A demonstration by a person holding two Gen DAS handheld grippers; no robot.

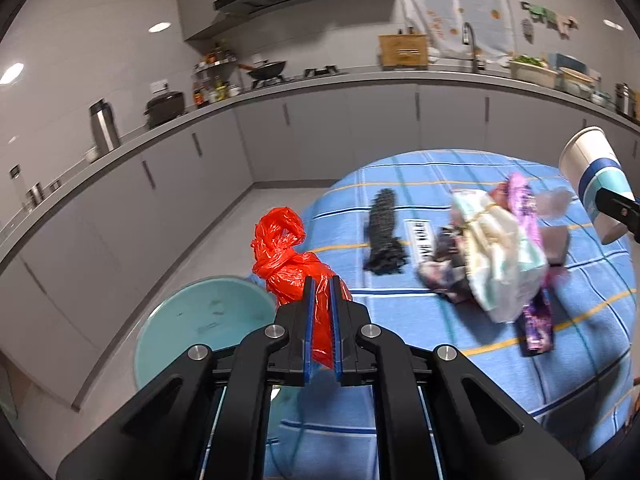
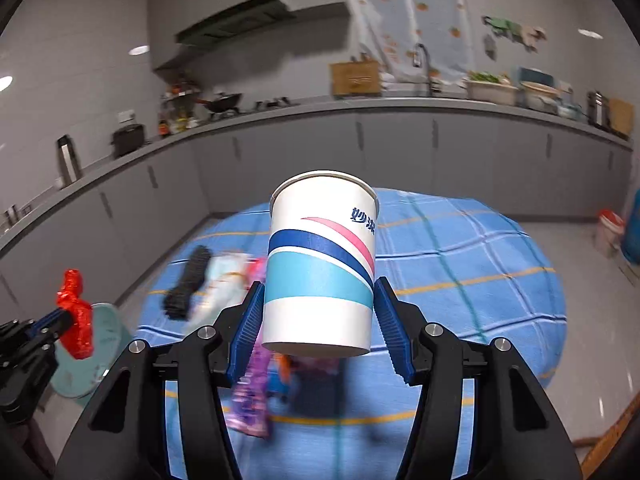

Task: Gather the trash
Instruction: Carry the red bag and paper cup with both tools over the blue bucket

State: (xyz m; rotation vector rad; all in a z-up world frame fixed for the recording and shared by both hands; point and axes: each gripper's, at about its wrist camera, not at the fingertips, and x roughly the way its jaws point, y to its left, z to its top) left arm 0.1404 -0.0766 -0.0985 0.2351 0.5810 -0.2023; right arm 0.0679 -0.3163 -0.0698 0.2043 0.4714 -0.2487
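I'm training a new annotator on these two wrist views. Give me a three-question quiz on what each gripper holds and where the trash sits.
1. True or false: the left gripper is shut on the red plastic bag.
2. What does the right gripper hold? A) the black mesh item B) the paper cup C) the purple wrapper
3. Fill in: the teal bin stands on the ____, beside the table with the blue checked cloth.

Key
1. True; the bag is pinched between its fingers.
2. B; the paper cup sits upright between the fingers, while the black mesh item and purple wrapper lie on the cloth.
3. floor
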